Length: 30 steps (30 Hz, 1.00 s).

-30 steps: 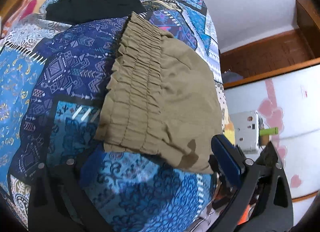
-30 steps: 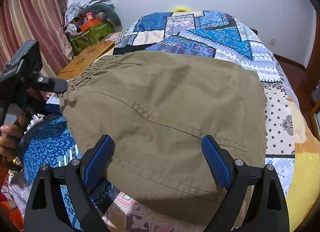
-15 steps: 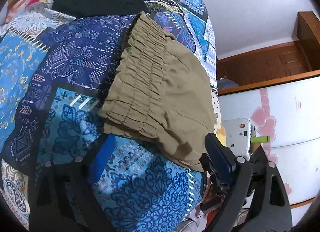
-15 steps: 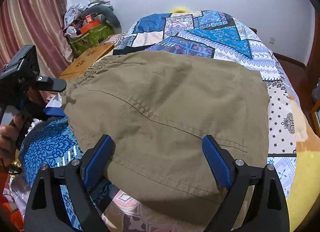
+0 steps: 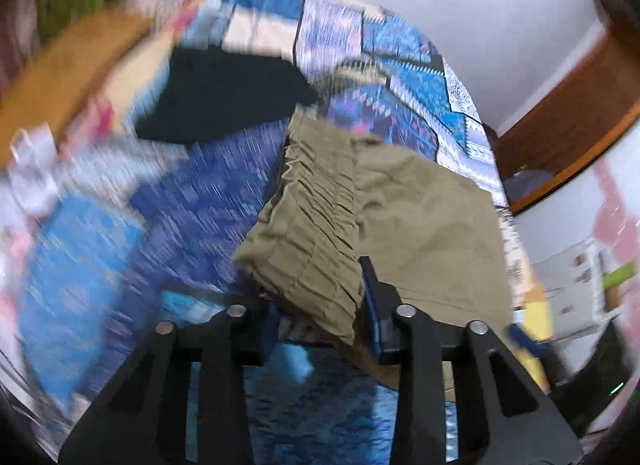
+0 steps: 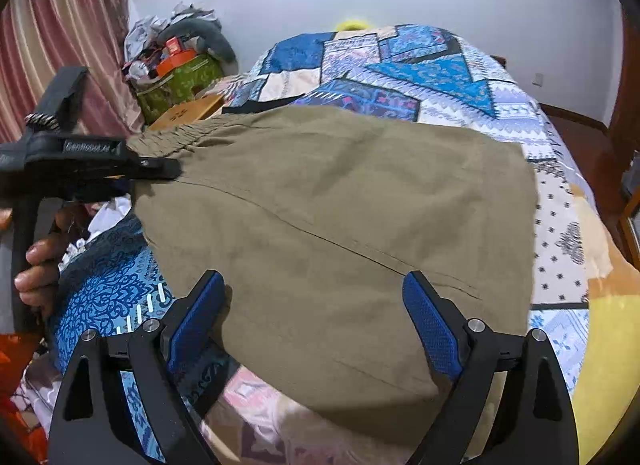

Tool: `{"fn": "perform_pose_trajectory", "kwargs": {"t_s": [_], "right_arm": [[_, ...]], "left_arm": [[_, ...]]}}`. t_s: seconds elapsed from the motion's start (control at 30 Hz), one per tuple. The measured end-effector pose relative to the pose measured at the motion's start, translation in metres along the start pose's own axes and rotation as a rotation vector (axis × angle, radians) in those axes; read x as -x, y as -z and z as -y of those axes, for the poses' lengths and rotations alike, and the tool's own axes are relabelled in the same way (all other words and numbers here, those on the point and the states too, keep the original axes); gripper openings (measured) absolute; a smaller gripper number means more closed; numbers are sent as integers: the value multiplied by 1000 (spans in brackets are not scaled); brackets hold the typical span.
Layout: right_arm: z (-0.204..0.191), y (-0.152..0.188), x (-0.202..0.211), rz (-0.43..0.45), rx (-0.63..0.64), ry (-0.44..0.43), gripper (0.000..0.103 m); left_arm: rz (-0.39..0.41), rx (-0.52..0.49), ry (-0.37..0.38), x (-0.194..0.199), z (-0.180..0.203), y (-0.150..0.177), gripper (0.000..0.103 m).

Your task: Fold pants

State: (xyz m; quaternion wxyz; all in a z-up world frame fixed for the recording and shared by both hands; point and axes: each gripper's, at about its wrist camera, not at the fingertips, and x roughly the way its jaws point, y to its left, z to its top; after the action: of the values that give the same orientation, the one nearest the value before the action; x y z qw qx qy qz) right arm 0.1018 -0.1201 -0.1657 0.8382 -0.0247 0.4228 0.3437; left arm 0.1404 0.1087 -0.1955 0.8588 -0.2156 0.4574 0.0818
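The left gripper [image 5: 316,305] has its 2 black fingers drawn in on the near corner of the gathered elastic waistband [image 5: 316,225] of the olive-green cotton pants [image 6: 340,225], with the ruched cloth bunched between them; its own view is smeared by motion blur, so how deep the bite goes is hard to read. In the right wrist view that same gripper sits off to the left with its tip on the waistband corner, a bare hand [image 6: 38,269] wrapped round its handle. The pants lie flat on the blue patchwork quilt [image 6: 432,77], straight ahead of the right gripper [image 6: 316,313], whose 2 blue-padded fingers [image 6: 430,325] stand wide apart over the near edge, gripping nothing. The long axis runs left to right across the right gripper's view, waistband to the left, far edge to the right. A black folded garment [image 5: 224,93] lies beyond the waistband, ahead of the left gripper. The likely risk: a shallow pinch on only the top layer would let the elastic slip out or peel 1 layer away when lifted, skewing the fold, and with the right side unheld, the cloth could drag across the quilt.
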Motion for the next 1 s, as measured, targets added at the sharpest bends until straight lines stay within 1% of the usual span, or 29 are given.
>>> {"fn": "perform_pose_trajectory", "kwargs": {"t_s": [0.03,0.07,0.13,0.23,0.27,0.33,0.4,0.43,0.5,0.57,0.67,0.7,0.8,0.87,1.0], "right_arm": [[4,1,3,3,-12,8,88],[7,2,5,2,-22,14,88],[17,6,11,-1,-49,40,88],[31,15,17,-10,-86,55,88],[34,18,19,-7,-99,50,89],[41,23,20,-10,-153,0,89],[39,24,17,-11,-153,8,89],[36,24,17,-7,-136,20,90],[35,22,16,-5,-132,26,90],[38,22,15,-10,-150,12,90],[41,23,14,-10,-167,0,90],[41,24,15,-8,-166,2,90],[40,24,16,-3,-168,6,90],[39,24,19,0,-165,21,90],[39,23,40,48,-139,52,90]], "left_arm": [[43,-53,-45,9,3,2,32],[69,-83,-77,14,3,3,31],[137,-153,-175,27,0,7,30],[242,-255,-316,43,3,14,30],[265,-281,-333,47,5,15,30],[306,-345,-359,55,15,16,30],[354,-393,-384,61,28,17,29],[389,-429,-383,66,40,18,28],[417,-455,-349,72,55,16,27],[422,-459,-270,80,71,11,25],[379,-442,-112,87,88,-3,24],[364,-436,-78,86,93,-6,24],[290,-400,69,83,106,-19,24],[270,-393,109,80,115,-19,24],[252,-435,129,75,133,-15,24]]}}
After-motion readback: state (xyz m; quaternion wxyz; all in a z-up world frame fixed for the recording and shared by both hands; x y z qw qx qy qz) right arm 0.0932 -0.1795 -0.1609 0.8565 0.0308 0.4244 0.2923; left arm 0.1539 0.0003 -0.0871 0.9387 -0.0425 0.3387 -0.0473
